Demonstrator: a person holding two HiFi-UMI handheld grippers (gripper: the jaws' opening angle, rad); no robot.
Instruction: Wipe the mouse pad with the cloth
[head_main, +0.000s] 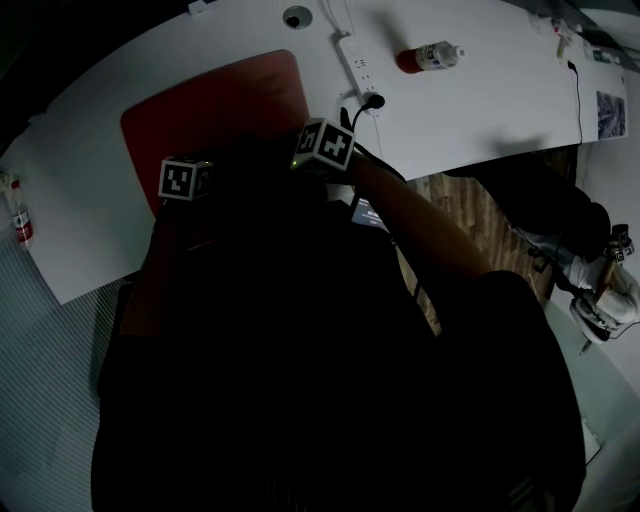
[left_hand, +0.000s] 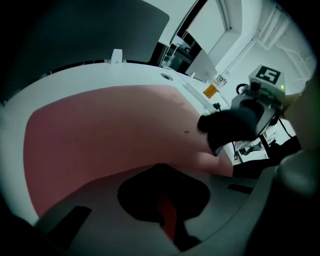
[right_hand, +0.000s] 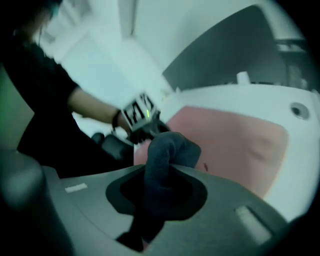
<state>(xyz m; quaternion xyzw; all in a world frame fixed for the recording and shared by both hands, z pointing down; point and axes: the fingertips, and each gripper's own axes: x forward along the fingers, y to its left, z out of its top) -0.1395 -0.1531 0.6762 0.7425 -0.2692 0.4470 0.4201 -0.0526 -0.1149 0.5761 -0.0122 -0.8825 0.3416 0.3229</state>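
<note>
The red mouse pad (head_main: 215, 105) lies on the white table (head_main: 470, 110). In the head view only the marker cubes of my left gripper (head_main: 185, 180) and right gripper (head_main: 325, 145) show above a dark head and body. The left gripper (left_hand: 167, 215) sits at the pad's near edge, its jaws nearly closed with a thin strip of the red pad (left_hand: 100, 130) between them. My right gripper (right_hand: 159, 185) is shut on a dark grey-blue cloth (right_hand: 167, 152), bunched just over the pad (right_hand: 235, 140). From the left gripper view the cloth (left_hand: 227, 125) hangs at the pad's right side.
A white power strip (head_main: 358, 62) with a black plug, an orange-capped bottle (head_main: 428, 56) and a round grommet (head_main: 296, 16) lie beyond the pad. Another small bottle (head_main: 20, 215) stands at the table's left edge. The person's body hides the near table edge.
</note>
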